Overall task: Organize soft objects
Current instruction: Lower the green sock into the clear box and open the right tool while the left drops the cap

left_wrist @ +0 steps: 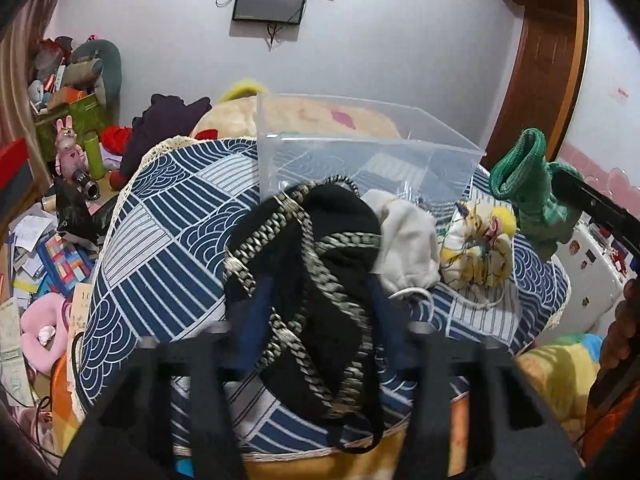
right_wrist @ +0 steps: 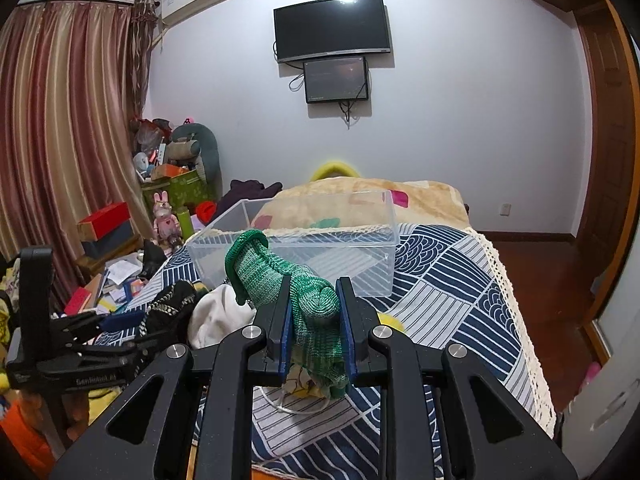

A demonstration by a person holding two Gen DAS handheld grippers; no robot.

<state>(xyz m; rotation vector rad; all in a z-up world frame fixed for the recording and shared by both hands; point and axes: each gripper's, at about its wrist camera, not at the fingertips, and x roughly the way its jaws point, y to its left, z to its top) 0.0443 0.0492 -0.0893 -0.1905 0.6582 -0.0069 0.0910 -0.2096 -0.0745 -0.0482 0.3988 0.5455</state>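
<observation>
Right wrist view has the right gripper (right_wrist: 313, 312) clamped on a green knit sock (right_wrist: 280, 276), its blue-padded fingers (right_wrist: 285, 320) pressing the bunched middle from both sides. The ribbed cuff sticks out toward 11 o'clock and the toe end droops below the pads toward 6 o'clock. Just beyond the sock, at 12 o'clock, stands a clear plastic bin (right_wrist: 384, 256), rectangular and thin-walled.

Left wrist view shows the left gripper (left_wrist: 316, 304) with its fingers spread wide on either side of a black garment (left_wrist: 320, 248) trimmed with a speckled woven band; the cloth lies between them, and I cannot tell whether they touch it. At 2 o'clock from it sit a white fabric bundle (left_wrist: 408, 240) and a yellow floral cloth (left_wrist: 480, 248).

Everything rests on a navy-and-white wave-patterned bedspread (right_wrist: 448, 280) with a lace edge. A wall-mounted TV (right_wrist: 332, 28) hangs at 12 o'clock, striped curtains (right_wrist: 60, 120) at 9 o'clock.
</observation>
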